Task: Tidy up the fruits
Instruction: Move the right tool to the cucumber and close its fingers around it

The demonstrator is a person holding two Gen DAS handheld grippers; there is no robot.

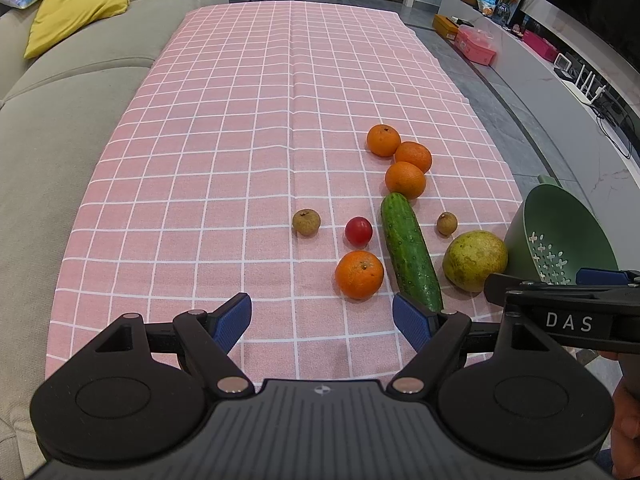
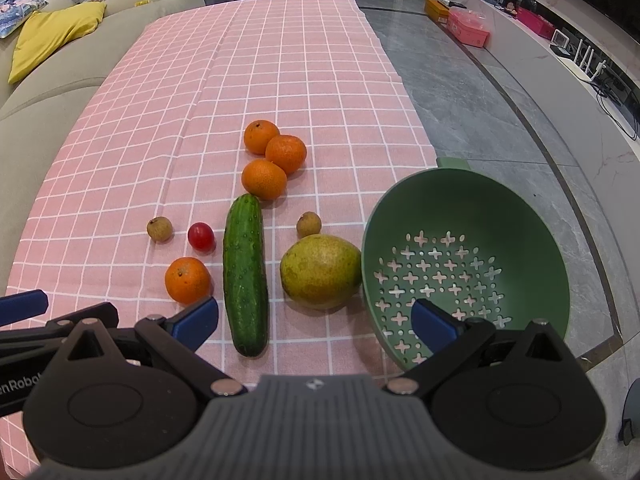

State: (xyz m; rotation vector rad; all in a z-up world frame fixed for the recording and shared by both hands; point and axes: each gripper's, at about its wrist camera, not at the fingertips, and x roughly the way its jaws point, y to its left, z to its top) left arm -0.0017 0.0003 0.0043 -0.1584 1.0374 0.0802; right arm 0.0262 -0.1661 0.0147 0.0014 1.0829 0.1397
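Observation:
On the pink checked cloth (image 1: 240,160) lie a cucumber (image 2: 245,274), a green-yellow mango (image 2: 320,272), a cherry tomato (image 2: 201,236), two small brown longans (image 2: 160,229) (image 2: 309,224), one lone orange (image 2: 187,280) and three oranges clustered farther back (image 2: 266,160). An empty green colander (image 2: 468,240) sits at the table's right edge beside the mango. My left gripper (image 1: 322,320) is open and empty, just short of the lone orange (image 1: 359,275) and the cucumber (image 1: 410,252). My right gripper (image 2: 314,322) is open and empty, over the cucumber's near end and the colander's front rim.
A grey sofa (image 1: 60,120) with a yellow cushion (image 1: 76,10) runs along the table's left side. Grey floor (image 2: 500,120) and a low white TV shelf (image 1: 560,60) with boxes lie to the right. The right gripper's body (image 1: 568,316) shows in the left wrist view.

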